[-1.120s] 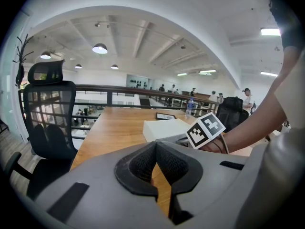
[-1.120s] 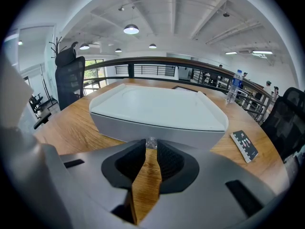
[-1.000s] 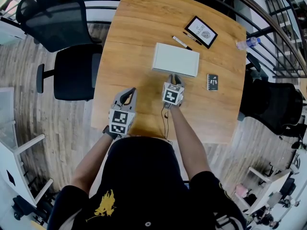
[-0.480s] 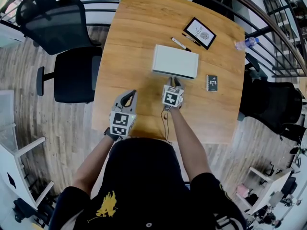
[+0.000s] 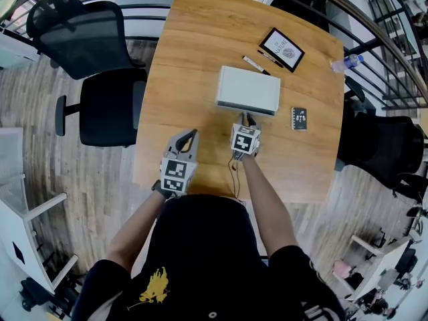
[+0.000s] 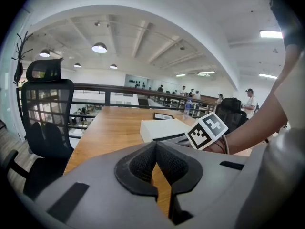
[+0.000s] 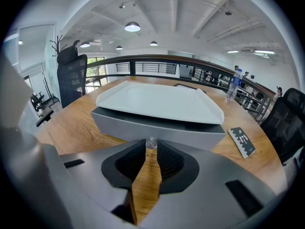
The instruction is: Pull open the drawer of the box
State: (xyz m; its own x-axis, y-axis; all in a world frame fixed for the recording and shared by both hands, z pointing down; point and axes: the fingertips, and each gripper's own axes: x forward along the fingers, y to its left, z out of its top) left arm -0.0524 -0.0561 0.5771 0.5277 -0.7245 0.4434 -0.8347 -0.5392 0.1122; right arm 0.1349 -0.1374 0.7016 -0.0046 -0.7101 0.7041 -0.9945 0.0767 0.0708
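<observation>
Fingers of the right gripper (image 7: 151, 146) are pinching a small clear knob (image 7: 151, 141) at the middle of the grey drawer (image 7: 157, 127) front, with a pad pressing on it from each side. The drawer is sitting under the white top of the box (image 5: 248, 89), and a dark slit is showing between the two.

In the head view the box is lying flat near the middle of the wooden worktop (image 5: 194, 52). Its long axis is running across from left to right and dipping slightly toward the right. Its long drawer face is pointing toward the person, and the right gripper is meeting it head-on at mid-length.

The left gripper (image 6: 156, 144) is hovering over bare wood, left of the right one and nearer the person, apart from the box. Its fingers are pressing together at the tips with nothing between them.

Beyond the box a pen (image 5: 253, 63) and a framed picture (image 5: 281, 48) are lying on the wood. A dark booklet (image 5: 299, 118) is lying just to the box's right, and a water bottle (image 5: 346, 62) is lying at the far right edge. Two black office chairs (image 5: 103, 105) are standing left of the worktop.
</observation>
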